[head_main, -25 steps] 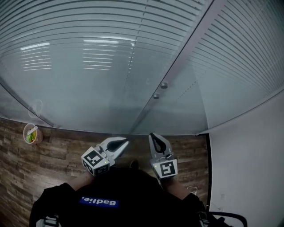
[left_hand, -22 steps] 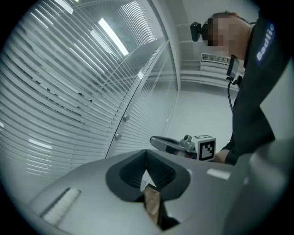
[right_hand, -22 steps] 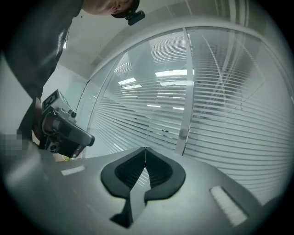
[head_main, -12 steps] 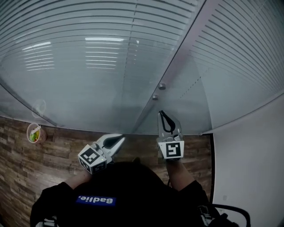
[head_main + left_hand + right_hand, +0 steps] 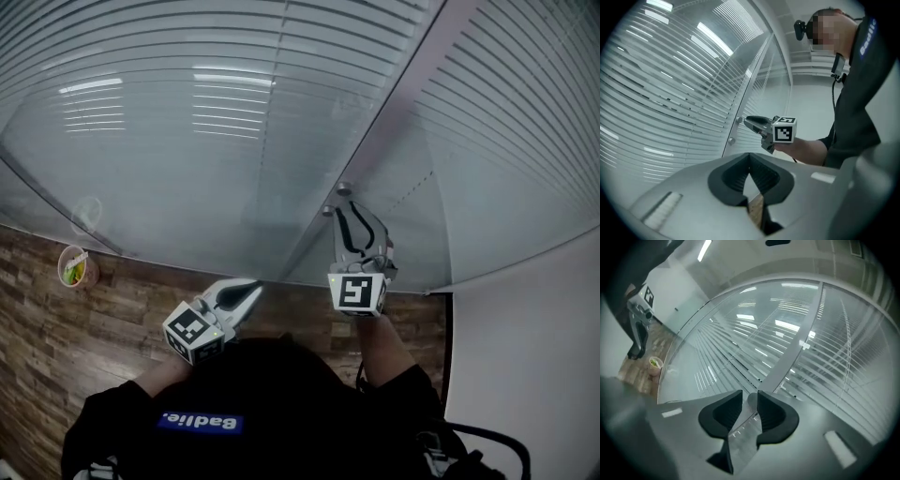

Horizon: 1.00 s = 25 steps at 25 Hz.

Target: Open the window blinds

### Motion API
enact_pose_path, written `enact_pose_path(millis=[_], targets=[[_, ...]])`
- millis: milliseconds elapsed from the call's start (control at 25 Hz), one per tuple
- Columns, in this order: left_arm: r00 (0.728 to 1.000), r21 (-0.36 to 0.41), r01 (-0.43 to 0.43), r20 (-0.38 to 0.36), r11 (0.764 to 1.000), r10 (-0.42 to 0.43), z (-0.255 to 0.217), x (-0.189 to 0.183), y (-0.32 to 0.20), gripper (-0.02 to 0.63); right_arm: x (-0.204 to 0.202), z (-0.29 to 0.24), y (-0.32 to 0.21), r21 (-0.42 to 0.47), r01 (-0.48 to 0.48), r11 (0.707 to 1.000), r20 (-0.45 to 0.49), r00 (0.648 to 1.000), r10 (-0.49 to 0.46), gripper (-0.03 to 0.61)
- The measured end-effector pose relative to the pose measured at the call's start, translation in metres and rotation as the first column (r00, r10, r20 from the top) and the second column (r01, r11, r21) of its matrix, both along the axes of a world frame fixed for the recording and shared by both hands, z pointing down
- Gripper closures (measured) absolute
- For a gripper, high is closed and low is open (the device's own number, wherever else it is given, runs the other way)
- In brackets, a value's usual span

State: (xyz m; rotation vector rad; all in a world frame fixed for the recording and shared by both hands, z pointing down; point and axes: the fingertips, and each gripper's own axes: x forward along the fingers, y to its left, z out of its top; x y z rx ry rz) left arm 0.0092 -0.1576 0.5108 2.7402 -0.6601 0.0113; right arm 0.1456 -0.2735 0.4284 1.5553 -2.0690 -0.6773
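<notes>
The right gripper [image 5: 343, 210] reaches a knob [image 5: 343, 188], jaws opening round it (to tilt the blinds [image 5: 187, 56]); left gripper [image 5: 255, 284] waits low, jaws pressed together.

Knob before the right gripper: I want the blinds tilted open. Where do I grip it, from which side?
Take the knob by its round rim, coming straight at the frame post, fingers on opposite sides. It is a small disc standing proud of the post, so likely only its edge gives twisting hold. The right gripper has its jaws opening around it.
</notes>
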Motion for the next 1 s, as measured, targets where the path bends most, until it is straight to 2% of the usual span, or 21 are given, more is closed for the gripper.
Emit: enact_pose_path(millis=[200,360,560,840,1000], targets=[[0.999,-0.006,0.034,0.014,0.999,-0.033,0.005,-0.001,-0.002,0.614,0.002,0.005,-0.018,0.022,-0.035,0.999,-0.199,0.979,0.039,0.485],[0.998,-0.007,0.057,0.014,0.998,-0.057,0.006,-0.002,-0.002,0.614,0.002,0.007,-0.026,0.059,-0.046,0.997,-0.379,0.923,0.065,0.465],[0.997,-0.012,0.072,0.013,0.997,-0.072,0.010,-0.002,-0.004,0.614,0.003,0.017,-0.033,0.078,-0.033,0.996,-0.543,0.837,0.071,0.448],[0.997,-0.015,0.082,0.016,0.997,-0.082,0.012,-0.001,-0.004,0.614,0.003,0.024,-0.039,0.111,-0.019,0.994,-0.674,0.734,0.089,0.445],[0.996,-0.016,0.086,0.016,0.996,-0.085,0.021,-0.001,-0.001,0.614,0.004,0.031,-0.038,0.138,-0.016,0.990,-0.693,0.713,0.108,0.446]])
